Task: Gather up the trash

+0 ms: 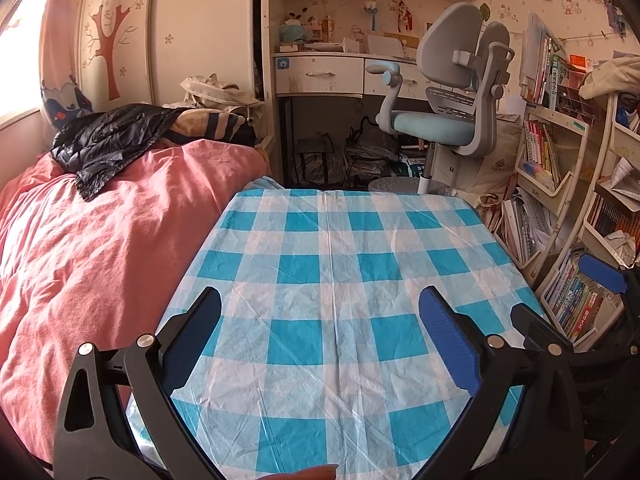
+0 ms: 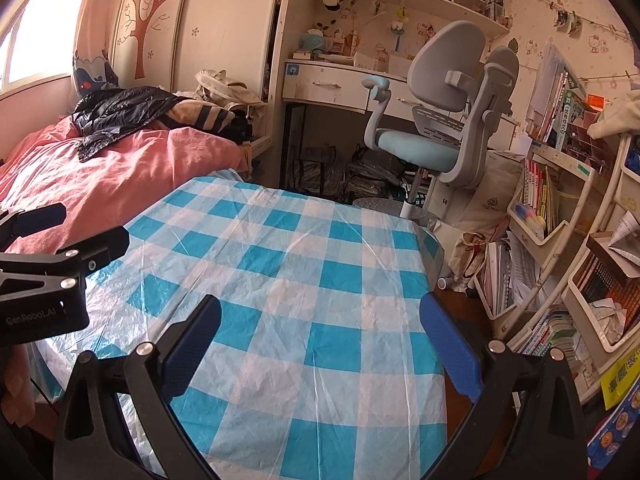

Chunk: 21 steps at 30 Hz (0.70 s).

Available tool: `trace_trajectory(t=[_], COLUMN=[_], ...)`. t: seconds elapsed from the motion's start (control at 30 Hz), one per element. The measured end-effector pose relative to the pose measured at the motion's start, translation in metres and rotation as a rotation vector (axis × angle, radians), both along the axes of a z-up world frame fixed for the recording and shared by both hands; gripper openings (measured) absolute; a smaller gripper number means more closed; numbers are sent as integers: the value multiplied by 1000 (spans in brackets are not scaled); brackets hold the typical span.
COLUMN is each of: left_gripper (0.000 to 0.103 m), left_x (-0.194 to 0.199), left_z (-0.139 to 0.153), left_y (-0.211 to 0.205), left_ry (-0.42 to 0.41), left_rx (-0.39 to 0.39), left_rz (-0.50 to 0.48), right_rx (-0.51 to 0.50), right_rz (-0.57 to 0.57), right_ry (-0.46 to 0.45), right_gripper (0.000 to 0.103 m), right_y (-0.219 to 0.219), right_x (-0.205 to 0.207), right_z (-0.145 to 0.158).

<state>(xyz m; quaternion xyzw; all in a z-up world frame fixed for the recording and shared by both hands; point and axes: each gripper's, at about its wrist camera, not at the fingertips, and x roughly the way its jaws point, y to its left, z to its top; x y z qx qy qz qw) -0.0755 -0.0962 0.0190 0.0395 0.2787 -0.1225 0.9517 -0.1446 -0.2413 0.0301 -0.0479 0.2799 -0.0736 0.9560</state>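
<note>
1. Left wrist view: left gripper (image 1: 320,296) hovers low over the desk (image 1: 304,364), jaws spread wide, nothing between them.
2. Right wrist view: right gripper (image 2: 320,304) likewise released and empty, poised over the desk's right half, just beside its partner.
3. Held side by side and level, probably to scan the blue-checked plastic cloth (image 1: 360,240) before committing to a reach.
4. No trash to be made out anywhere on that cloth; only creases.
5. Likeliest candidates off to the right: crumpled paper (image 2: 606,314) stuffed in the bookshelf (image 2: 576,248) bins, well apart from both grippers. Hard to say whether it counts as rubbish.
6. Beyond the far desk edge, by the chair (image 2: 432,148) base, a grey mesh bin (image 2: 376,205), or so it looks; a sensible drop point.
7. On the left, pink bed (image 1: 100,240) with a black jacket (image 1: 108,140) heaped on top; clothing, not litter.
</note>
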Motion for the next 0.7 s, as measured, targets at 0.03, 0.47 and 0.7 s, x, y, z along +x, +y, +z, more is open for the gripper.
trace_trajectory(t=[0.03, 0.47, 0.7], left_gripper=[96, 96, 96], left_x=[1, 12, 17], left_z=[-1, -7, -10], left_y=[0, -5, -7], left_ry=[2, 24, 26], left_rx=[0, 13, 25], left_rz=[0, 3, 9], right_rx=[-1, -7, -7], right_rz=[-1, 2, 2], right_ry=[5, 31, 32], right_gripper=[95, 95, 95], right_y=[0, 1, 1], right_x=[1, 10, 11], right_z=[-1, -6, -6])
